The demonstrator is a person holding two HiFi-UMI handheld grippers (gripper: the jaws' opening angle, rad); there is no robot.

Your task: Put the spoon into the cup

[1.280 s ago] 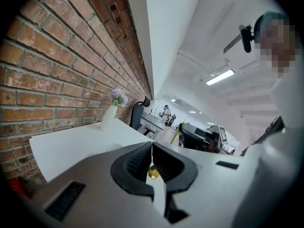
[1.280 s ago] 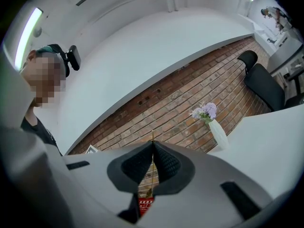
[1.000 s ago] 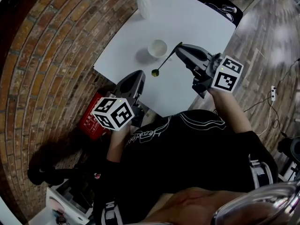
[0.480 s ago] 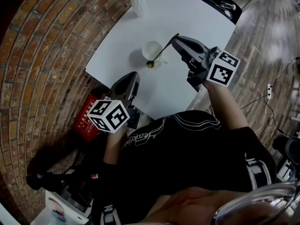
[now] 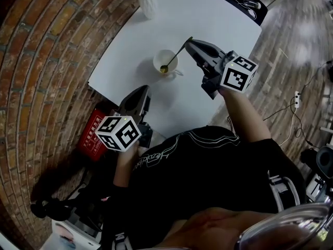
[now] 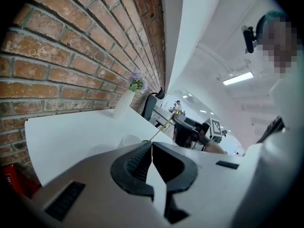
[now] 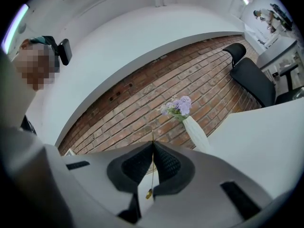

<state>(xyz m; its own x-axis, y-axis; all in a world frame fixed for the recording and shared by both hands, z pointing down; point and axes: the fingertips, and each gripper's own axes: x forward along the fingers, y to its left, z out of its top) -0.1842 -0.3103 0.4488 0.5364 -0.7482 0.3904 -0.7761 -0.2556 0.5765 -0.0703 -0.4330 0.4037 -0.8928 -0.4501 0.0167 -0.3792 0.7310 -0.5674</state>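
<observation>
Pinching the thin spoon (image 5: 176,55) by the top of its handle, the right gripper (image 5: 188,41) has its jaws shut tight on the metal. In the right gripper view the handle runs as a fine line between the two dark pads. The spoon slants down from that grip toward the white cup (image 5: 157,60), and its golden bowl shows inside the cup's rim, against the side nearest the person. Whether the bowl touches the cup's bottom cannot be told. The cup stands upright on the white table (image 5: 218,20), with the right gripper just beyond and to the right of it.

The left gripper (image 5: 142,89) is on the near side of the cup, well apart from it, over the table's edge. Its jaws meet at the tips with nothing between them. A white vase (image 5: 147,1) of pale purple flowers stands far beyond the cup, at the table's far corner by the brick wall.
</observation>
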